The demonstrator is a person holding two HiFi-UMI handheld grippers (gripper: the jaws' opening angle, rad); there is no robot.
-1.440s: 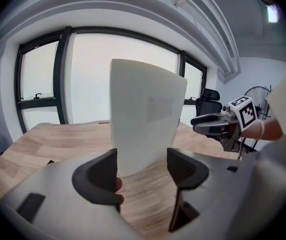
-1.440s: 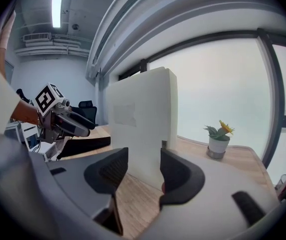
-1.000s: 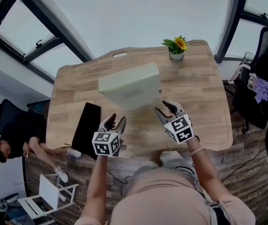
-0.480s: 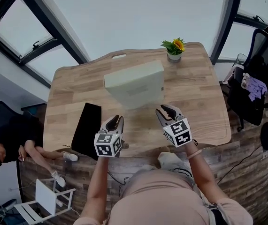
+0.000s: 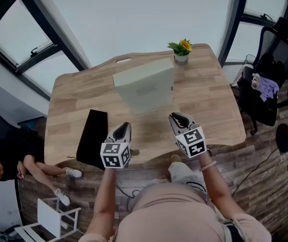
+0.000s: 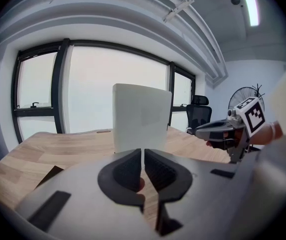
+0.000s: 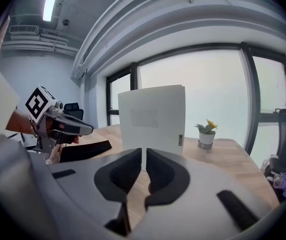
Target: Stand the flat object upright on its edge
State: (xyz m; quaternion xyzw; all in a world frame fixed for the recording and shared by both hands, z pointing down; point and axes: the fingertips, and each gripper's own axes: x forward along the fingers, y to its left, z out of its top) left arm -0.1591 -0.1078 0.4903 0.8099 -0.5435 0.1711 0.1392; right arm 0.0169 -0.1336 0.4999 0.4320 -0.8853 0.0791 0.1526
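A flat white box (image 5: 145,87) stands upright on its edge in the middle of the wooden table (image 5: 209,100); the left gripper view shows it (image 6: 141,124) ahead, the right gripper view too (image 7: 153,116). My left gripper (image 5: 125,128) hovers near the table's front edge, short of the box and apart from it. Its jaws have just been closing and are shut with nothing between them (image 6: 143,156). My right gripper (image 5: 177,118) hangs at the box's near right, also clear of it. Its jaws have just been closing too and are shut and empty (image 7: 144,156).
A black flat pad (image 5: 93,135) lies on the table to the left of my left gripper. A small potted flower (image 5: 180,50) stands at the far edge. An office chair (image 5: 267,69) is to the right, a person (image 5: 7,160) on the floor at left.
Both grippers drew back from the box toward the table's near edge, and their jaws went from open to shut. The box stayed upright.
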